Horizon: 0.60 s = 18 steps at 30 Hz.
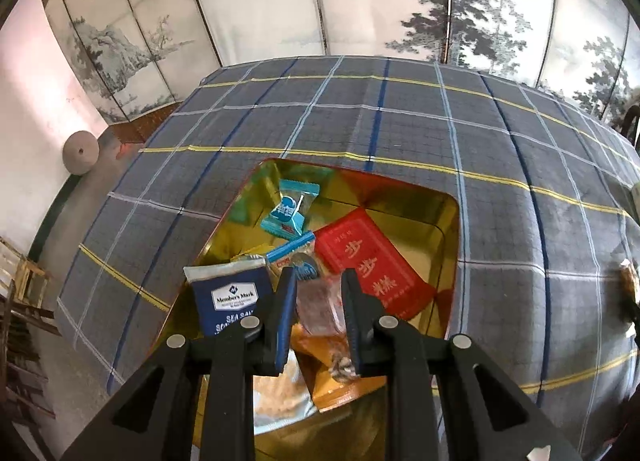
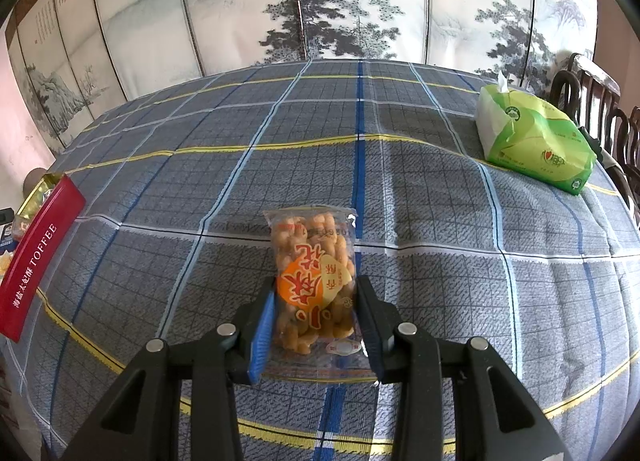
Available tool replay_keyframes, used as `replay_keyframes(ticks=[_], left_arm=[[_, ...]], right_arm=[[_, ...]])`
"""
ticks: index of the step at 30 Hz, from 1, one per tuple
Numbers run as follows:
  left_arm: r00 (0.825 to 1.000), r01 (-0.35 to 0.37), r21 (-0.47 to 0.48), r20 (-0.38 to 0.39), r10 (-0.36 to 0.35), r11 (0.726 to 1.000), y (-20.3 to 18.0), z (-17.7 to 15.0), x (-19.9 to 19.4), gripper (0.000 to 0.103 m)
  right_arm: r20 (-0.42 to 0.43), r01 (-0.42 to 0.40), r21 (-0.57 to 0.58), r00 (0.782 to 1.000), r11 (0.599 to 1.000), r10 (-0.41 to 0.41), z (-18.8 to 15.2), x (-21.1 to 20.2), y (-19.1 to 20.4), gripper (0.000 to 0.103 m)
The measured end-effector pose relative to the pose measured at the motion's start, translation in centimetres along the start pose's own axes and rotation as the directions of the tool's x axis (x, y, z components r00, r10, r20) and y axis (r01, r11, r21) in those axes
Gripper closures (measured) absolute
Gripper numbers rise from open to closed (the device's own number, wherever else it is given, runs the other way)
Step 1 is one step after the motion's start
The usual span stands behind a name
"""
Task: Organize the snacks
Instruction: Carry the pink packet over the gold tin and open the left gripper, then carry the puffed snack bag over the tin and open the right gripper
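Observation:
An open tin (image 1: 451,229), gold inside and red outside, sits on the checked tablecloth. It holds a teal candy (image 1: 290,209), a red packet (image 1: 372,265), a navy Members Mark packet (image 1: 229,297) and several other wrappers. My left gripper (image 1: 318,275) hangs over the tin's near part, shut on a clear packet with a pinkish snack (image 1: 320,307). In the right wrist view, my right gripper (image 2: 316,285) is shut on a clear packet of fried dough twists (image 2: 314,261) with an orange label, low over the cloth. The tin (image 2: 38,257), marked TOFFEE, is at that view's far left.
A green tissue pack (image 2: 534,141) lies at the table's back right, with dark wooden chairs (image 2: 588,93) beyond it. A painted folding screen (image 2: 340,1) stands behind the table. Another snack (image 1: 629,281) shows at the right edge of the left wrist view.

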<state>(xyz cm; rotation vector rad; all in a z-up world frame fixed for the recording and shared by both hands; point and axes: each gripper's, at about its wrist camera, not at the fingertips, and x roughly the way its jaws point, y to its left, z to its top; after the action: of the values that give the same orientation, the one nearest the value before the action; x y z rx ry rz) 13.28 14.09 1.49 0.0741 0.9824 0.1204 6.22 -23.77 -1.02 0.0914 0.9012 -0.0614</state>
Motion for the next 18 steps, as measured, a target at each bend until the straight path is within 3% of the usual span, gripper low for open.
replay_keyframes(ticks=[7,13,18], left_arm=[[1.000,0.006,-0.077,-0.001,-0.006,0.997,2.4,0.4,-0.9,0.080],[1.000,0.003,-0.128,-0.001,-0.003,0.992,4.5,-1.2,-3.3,0.079],[1.000,-0.016,-0.151,0.024,0.020,0.988,6.0,-4.5,-6.4,0.059]], right_arm=[[0.000,-0.003,0.000,1.000,1.000,0.003,0.1,0.0,-0.1,0.064],[0.002,-0.014,0.006,1.000,1.000,0.014,0.3,0.1,-0.1,0.064],[0.002,-0.018,0.007,1.000,1.000,0.018,0.2,0.0,0.0,0.064]])
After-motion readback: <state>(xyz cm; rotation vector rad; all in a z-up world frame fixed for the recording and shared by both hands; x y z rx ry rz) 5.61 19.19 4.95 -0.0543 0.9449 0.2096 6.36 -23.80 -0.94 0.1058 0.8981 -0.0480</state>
